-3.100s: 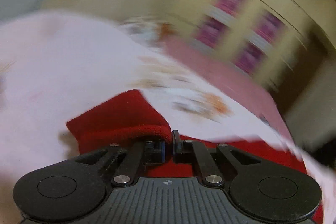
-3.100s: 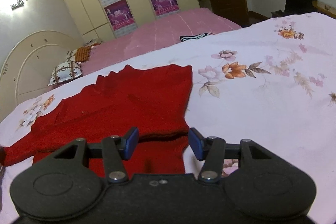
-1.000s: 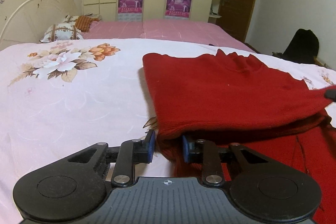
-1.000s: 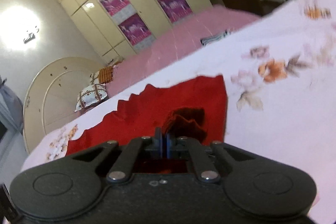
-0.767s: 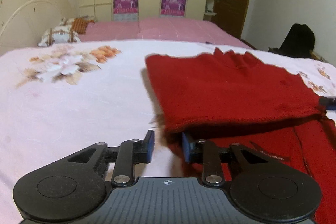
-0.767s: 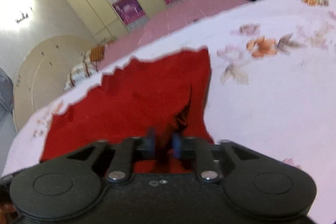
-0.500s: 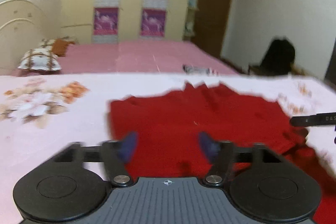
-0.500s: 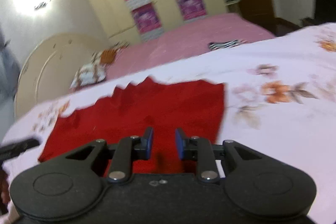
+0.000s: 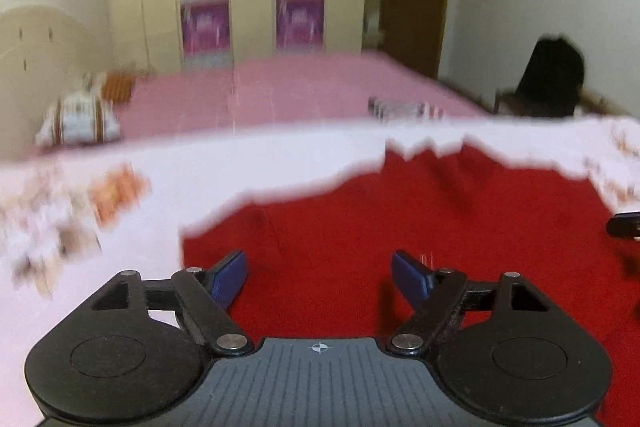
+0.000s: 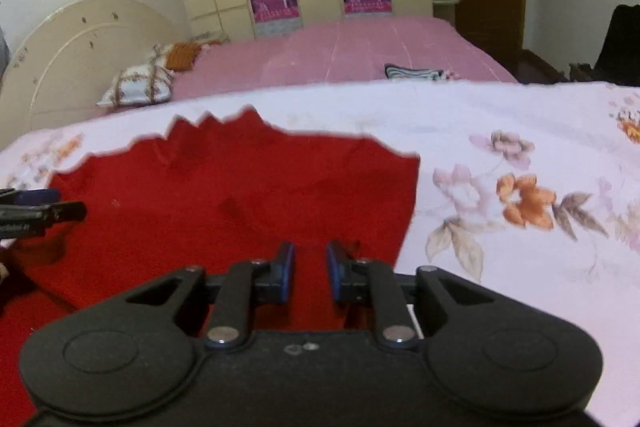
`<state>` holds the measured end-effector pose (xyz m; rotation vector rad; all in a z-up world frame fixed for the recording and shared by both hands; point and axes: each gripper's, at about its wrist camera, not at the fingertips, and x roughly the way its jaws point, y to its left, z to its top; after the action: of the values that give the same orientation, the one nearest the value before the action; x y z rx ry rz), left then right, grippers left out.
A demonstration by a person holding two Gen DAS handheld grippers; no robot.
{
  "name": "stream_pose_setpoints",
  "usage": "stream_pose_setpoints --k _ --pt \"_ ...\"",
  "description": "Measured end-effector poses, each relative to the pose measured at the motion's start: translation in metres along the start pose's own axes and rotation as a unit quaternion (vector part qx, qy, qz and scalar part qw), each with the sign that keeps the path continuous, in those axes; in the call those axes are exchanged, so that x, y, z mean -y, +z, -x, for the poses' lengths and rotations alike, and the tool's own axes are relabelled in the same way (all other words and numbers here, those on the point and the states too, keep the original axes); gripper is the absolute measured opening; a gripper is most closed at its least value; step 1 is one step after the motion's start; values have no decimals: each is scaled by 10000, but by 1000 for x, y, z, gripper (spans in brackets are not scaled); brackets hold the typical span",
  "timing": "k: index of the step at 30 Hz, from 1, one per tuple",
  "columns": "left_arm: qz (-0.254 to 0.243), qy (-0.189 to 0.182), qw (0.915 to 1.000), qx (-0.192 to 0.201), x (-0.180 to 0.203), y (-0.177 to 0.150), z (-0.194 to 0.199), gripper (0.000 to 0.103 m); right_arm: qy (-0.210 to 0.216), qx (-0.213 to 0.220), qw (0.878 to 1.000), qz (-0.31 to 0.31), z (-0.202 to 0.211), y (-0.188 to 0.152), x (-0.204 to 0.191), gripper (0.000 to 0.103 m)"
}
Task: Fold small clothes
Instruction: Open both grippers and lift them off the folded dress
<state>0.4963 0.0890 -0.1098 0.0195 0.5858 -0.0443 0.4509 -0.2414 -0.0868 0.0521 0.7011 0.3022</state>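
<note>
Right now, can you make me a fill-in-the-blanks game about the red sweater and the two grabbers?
1. The sweater lying on the flowered bedsheet is colored ____.
2. Neither gripper holds anything: the fingers of the left gripper and the right gripper are both ____.
3. The fingers with the wider gap belong to the ____ gripper.
4. The farther bed's cover is plain ____.

Missing words: red; open; left; pink

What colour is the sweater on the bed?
The sweater is plain bright red, clearest in the right wrist view.
</note>
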Motion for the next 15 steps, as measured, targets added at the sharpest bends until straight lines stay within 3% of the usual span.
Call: stream_pose_setpoints --k 1,3,4,7,10,12,15 --pt "-6 119 9999 3 -3 2 -2 79 12 202 9998 -2 4 1 1 25" --pt "96 123 9977 -663 -11 -4 -25 80 -76 289 9995 -52 -2 0 6 27" --pt "4 131 9985 -535 -11 -9 -24 81 -206 0 9998 -34 -15 -1 8 29" --pt "-211 351 9986 -347 -2 -9 0 81 -296 -38 9995 114 -12 0 9 30" --pt "4 215 9998 1 7 -17 40 81 -164 393 9991 -79 23 -4 12 33" --pt "-167 150 9995 201 24 -25 59 81 -29 500 9987 -9 37 -13 7 33" --pt "-560 57 9984 -50 46 -37 54 81 158 331 9986 374 35 -25 -13 30"
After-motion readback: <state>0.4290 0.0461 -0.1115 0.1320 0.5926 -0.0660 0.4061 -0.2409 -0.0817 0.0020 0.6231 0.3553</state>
